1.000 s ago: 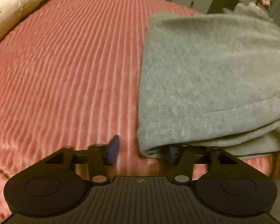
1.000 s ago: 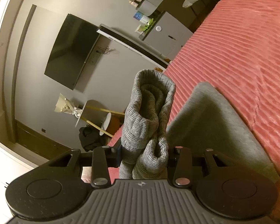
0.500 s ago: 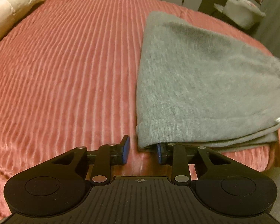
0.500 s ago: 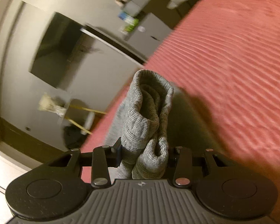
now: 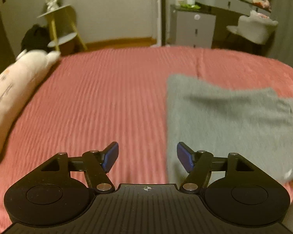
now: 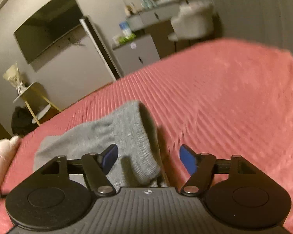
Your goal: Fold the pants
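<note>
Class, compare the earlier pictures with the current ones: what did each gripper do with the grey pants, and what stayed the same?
The right gripper let go of the bunched grey knit pants, its jaws now wide apart. The left gripper opened and pulled back from the pants' folded edge. The pants remain folded on the ribbed pink bedspread.

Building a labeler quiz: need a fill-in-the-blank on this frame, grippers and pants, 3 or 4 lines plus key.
1. The left gripper is ____, with nothing between its blue pads.
2. The right gripper holds ____; its fingers are spread apart.
3. The grey pants lie folded on the ____ ribbed bedspread.
4. In the left wrist view, the white plush toy lies at the bed's ____ edge.

Missing words: open; nothing; pink; left
</note>
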